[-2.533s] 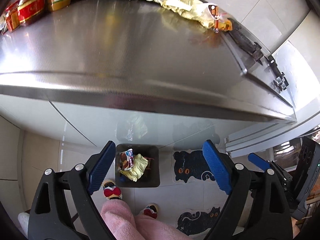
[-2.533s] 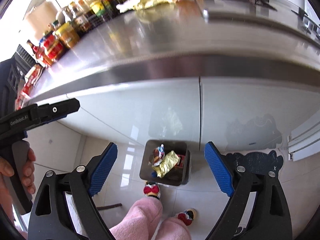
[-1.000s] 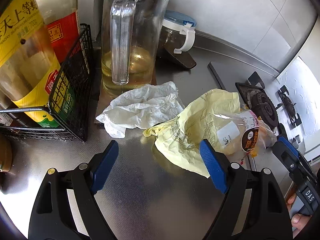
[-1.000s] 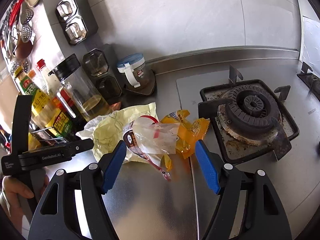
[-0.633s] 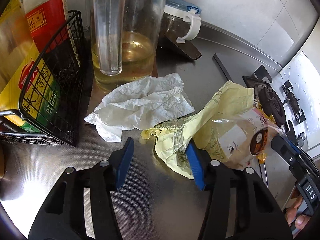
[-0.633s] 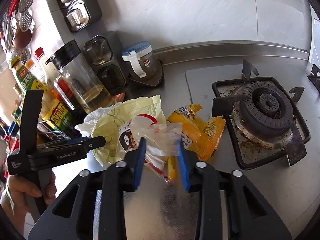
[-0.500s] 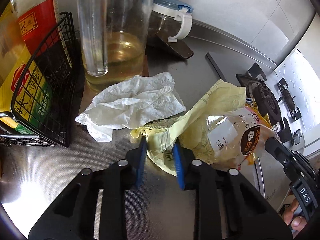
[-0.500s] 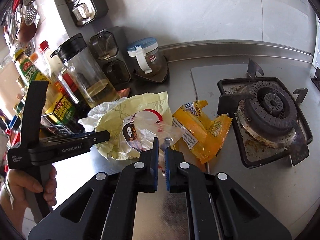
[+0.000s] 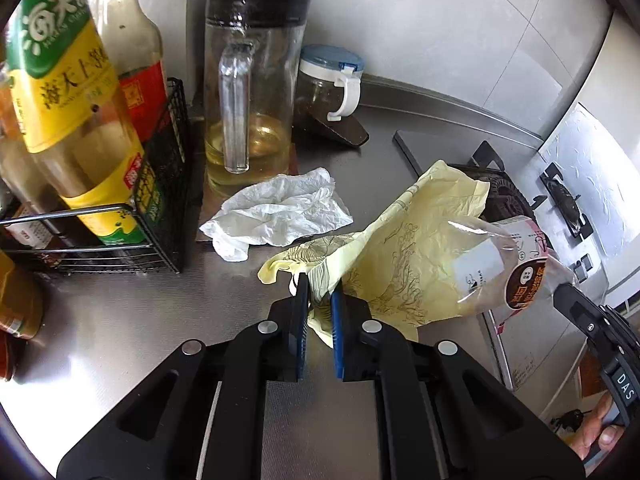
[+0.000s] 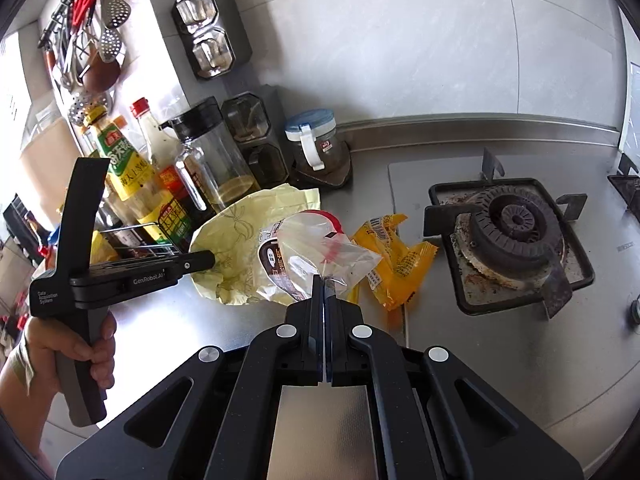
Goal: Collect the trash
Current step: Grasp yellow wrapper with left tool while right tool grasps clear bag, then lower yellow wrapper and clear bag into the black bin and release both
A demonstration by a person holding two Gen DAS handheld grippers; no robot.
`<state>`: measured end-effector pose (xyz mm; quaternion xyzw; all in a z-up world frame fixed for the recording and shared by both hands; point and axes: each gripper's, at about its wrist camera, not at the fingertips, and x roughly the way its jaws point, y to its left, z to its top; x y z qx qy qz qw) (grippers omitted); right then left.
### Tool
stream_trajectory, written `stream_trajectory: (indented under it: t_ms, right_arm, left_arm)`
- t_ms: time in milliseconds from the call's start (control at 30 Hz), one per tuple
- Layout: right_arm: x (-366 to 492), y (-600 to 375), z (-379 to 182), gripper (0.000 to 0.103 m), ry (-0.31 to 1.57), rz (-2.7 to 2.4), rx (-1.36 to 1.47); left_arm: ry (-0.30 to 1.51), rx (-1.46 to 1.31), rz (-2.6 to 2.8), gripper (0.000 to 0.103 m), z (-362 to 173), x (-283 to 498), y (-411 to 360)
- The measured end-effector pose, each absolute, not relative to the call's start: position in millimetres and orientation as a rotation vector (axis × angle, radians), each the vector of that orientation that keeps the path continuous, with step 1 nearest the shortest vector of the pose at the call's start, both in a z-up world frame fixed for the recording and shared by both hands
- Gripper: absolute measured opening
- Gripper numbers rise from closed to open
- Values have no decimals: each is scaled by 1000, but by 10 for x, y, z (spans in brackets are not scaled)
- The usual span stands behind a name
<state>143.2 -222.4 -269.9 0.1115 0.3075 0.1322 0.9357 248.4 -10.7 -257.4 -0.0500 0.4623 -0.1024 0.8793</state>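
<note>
My left gripper (image 9: 319, 290) is shut on the near corner of a crumpled pale yellow wrapper (image 9: 404, 248), lifted off the steel counter; the wrapper also shows in the right wrist view (image 10: 240, 236). My right gripper (image 10: 323, 280) is shut on a clear plastic bag (image 10: 320, 252) with a brown and red label, held just above the counter; the bag shows at right in the left wrist view (image 9: 508, 264). A crumpled white tissue (image 9: 276, 210) lies on the counter beyond the left gripper. An orange snack wrapper (image 10: 394, 256) lies right of the bag.
A glass oil jug (image 9: 250, 80), a blue-lidded jar (image 9: 328, 80) and a wire rack (image 9: 160, 184) of sauce bottles stand at the back left. A gas burner (image 10: 516, 224) sits to the right. Spice boxes (image 10: 208, 36) hang on the wall.
Both grippers came up from the floor bin to the counter, then closed: the left on the yellow wrapper, the right on the clear bag. Both pieces have lifted slightly.
</note>
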Motion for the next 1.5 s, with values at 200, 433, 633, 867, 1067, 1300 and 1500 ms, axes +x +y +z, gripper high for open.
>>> stream_trajectory:
  t_ms: [200, 433, 633, 867, 1067, 1300, 1500]
  right_arm:
    - [846, -2371, -2583, 2, 620, 287, 208]
    - [59, -2414, -2733, 2, 676, 320, 172]
    - [-543, -2390, -3089, 2, 768, 371, 153]
    - [-1064, -2275, -3755, 2, 927, 442, 150]
    - [-1242, -2081, -4424, 2, 1044, 462, 142]
    - [-1143, -1837, -5258, 2, 1157, 459, 123]
    - [-1020, -1623, -5909, 2, 1240, 448, 116]
  left_arm:
    - [915, -89, -160, 9, -2285, 1874, -58]
    - [908, -137, -112, 9, -2234, 859, -36]
    - [928, -189, -76, 9, -2404, -22, -38]
    - [1011, -222, -47, 9, -2827, -771, -48]
    - [1130, -235, -17, 9, -3440, -1053, -38]
    - [1238, -307, 30, 9, -4307, -1043, 78]
    - [1290, -321, 46, 9, -5002, -918, 81]
